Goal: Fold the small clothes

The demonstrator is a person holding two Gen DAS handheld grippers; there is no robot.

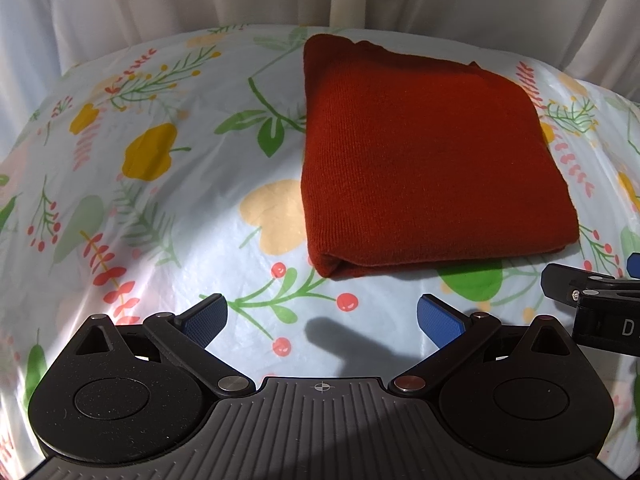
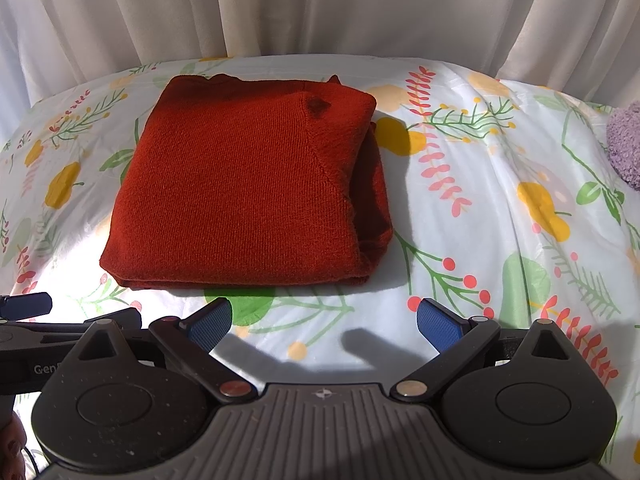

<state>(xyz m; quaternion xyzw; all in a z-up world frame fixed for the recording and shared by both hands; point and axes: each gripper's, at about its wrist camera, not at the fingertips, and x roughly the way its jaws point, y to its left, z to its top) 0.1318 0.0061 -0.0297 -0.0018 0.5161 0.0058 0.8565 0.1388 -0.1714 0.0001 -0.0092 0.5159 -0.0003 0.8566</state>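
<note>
The worktop, under a floral cloth, carries a rust-red knit garment folded into a compact rectangle toward its far edge, layered edges showing at the near and right sides, so the folding looks finished. A lilac fuzzy item waits at the right edge. No containers show; the left gripper and right gripper hang spread and empty, just short of the garment.

Bright sunlight, hard shadows, glare (perhaps overexposed), fisheye-curved edges
</note>
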